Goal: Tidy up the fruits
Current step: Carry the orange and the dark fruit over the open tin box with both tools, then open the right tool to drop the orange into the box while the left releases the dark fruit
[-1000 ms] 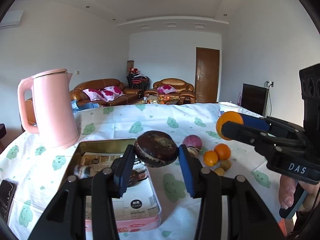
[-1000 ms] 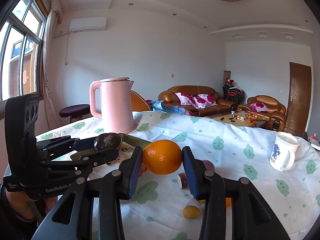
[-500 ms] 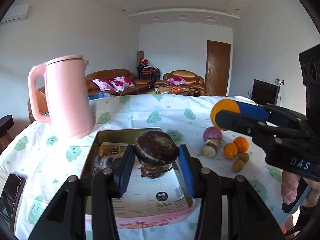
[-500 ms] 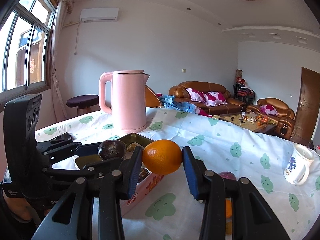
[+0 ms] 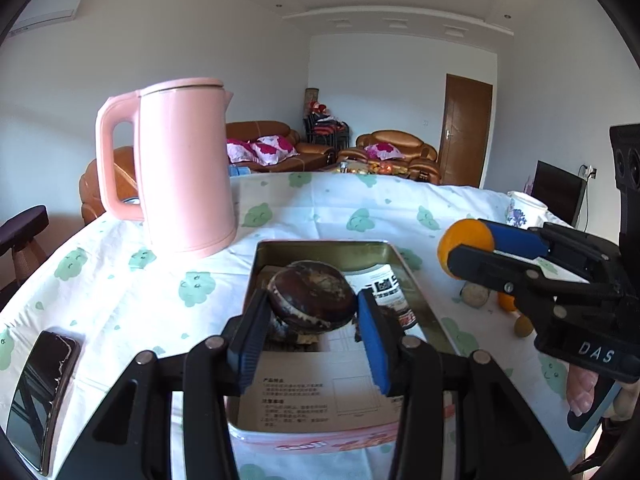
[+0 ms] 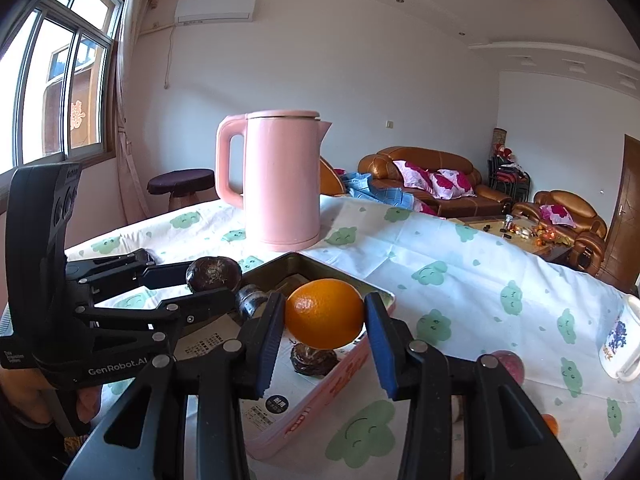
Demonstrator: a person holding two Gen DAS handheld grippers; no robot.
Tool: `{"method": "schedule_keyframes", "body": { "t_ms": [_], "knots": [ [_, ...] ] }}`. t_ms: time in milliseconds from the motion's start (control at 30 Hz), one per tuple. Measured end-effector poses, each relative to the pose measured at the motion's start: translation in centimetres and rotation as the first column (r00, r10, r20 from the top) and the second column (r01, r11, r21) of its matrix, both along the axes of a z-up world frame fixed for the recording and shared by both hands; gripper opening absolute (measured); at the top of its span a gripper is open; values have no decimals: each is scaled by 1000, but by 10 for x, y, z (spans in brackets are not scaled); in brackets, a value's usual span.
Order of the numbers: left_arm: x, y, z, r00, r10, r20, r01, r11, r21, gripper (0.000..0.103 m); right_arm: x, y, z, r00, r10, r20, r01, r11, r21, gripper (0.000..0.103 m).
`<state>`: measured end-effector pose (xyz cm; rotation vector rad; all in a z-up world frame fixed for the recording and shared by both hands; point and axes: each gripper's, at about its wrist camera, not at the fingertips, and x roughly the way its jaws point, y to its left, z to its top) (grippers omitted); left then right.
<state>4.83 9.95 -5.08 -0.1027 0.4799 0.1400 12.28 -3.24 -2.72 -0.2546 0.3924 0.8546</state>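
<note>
Left tongs (image 5: 312, 312) clench a dark, wrinkled round fruit (image 5: 312, 300), flattish side up, above the open tin (image 5: 320, 246); right tongs (image 6: 324, 322) grip an orange (image 6: 325, 314), long axis crosswise, over the tin's near corner (another dark fruit (image 6: 314, 360) lies beneath). Behind on the tabletop (image 6: 440, 248) stands a pink kettle (image 6: 280, 184).

White walls, brown sofas (image 6: 432, 178), window (image 6: 52, 80), wooden door (image 5: 466, 130).

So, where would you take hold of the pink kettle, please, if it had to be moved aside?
By the handle: the kettle stands upright and its loop sticks out on the window side, open right through. Its body looks wider than the fruit either gripper holds.
</note>
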Motion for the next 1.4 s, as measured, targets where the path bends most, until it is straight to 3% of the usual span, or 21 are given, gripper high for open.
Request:
{"method": "schedule_keyframes", "body": {
  "t_ms": [900, 1400],
  "knots": [
    [16, 4, -25, 989, -16, -147, 18, 1000, 12, 46, 7, 36, -38, 992, 28, -121, -45, 989, -142, 43],
    [18, 4, -26, 986, -22, -167, 25, 1000, 15, 46, 10, 38, -42, 987, 23, -161, -48, 986, -158, 43]
  ]
}}
